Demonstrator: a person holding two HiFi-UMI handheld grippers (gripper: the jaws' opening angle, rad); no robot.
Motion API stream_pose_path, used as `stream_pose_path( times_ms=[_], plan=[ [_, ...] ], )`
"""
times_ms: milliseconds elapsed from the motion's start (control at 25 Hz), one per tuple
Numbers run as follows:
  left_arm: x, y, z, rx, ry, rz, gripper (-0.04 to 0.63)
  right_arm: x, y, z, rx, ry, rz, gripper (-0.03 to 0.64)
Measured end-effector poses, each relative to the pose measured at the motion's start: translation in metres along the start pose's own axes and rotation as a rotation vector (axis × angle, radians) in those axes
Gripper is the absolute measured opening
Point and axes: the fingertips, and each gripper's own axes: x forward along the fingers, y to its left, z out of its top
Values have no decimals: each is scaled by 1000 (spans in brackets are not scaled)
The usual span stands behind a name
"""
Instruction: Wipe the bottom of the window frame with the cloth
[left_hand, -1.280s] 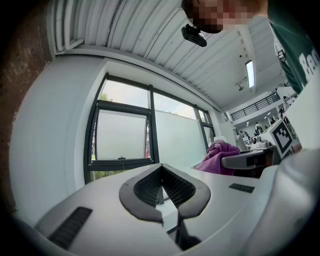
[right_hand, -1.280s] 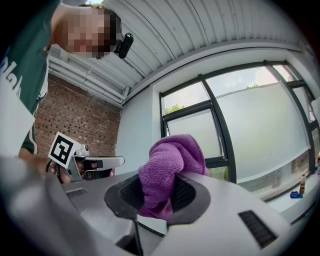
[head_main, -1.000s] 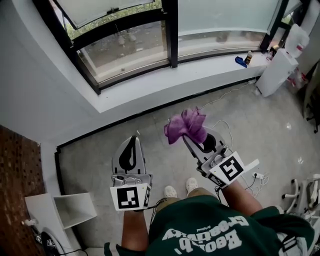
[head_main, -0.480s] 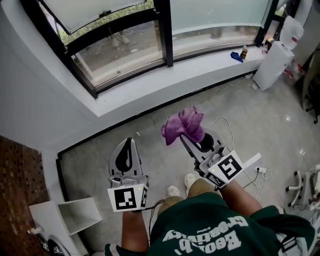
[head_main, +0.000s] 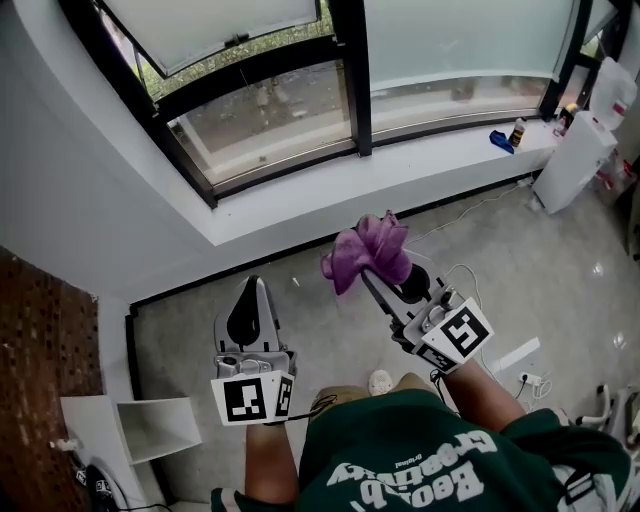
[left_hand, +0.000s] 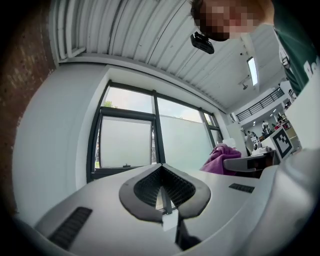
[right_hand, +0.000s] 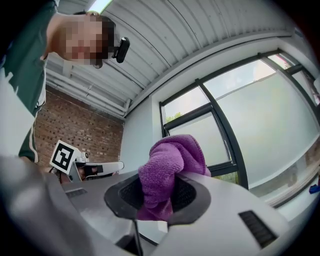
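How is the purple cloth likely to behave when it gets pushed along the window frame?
Probably floppy: the purple cloth bunches and droops around the right tongs clamping it. Likely light, since that one pinch carries it all. Its fuzzy pile suggests it would drag, perhaps folding over, on the window frame.

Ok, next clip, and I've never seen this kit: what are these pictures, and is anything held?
No robot here: a person faces a black window frame, a hand-held gripper in each hand. The head view comes from a camera on their head, looking down; the other two cameras ride on the grippers, looking along the jaws. The right gripper is shut on a purple cloth. The left gripper is shut and empty. The frame is not yet touched. On the white sill stand a small bottle and something blue.
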Motion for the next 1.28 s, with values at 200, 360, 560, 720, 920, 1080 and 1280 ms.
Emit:
stream_pose_path(
  times_ms=[200, 360, 560, 720, 920, 1080, 1280],
  plan=[
    [13, 6, -1, 43, 10, 28, 8, 9, -13, -9, 24, 7, 41, 103],
    [31, 20, 0, 42, -11, 35, 8, 23, -25, -18, 25, 13, 55, 103],
    [84, 66, -22, 35, -14, 16, 8, 79, -49, -44, 13, 31, 54, 103],
    [112, 85, -43, 36, -20, 0, 8, 108, -66, -64, 3, 35, 45, 103],
    [187, 151, -90, 21, -3, -58, 8, 198, -92, -105, -34, 91, 26, 103],
    [273, 239, -120, 46, 4, -107, 8, 306, -120, -134, -27, 122, -27, 103],
    [361, 331, -130, 78, 11, -167, 8, 431, -155, -158, -34, 153, -71, 103]
  ],
)
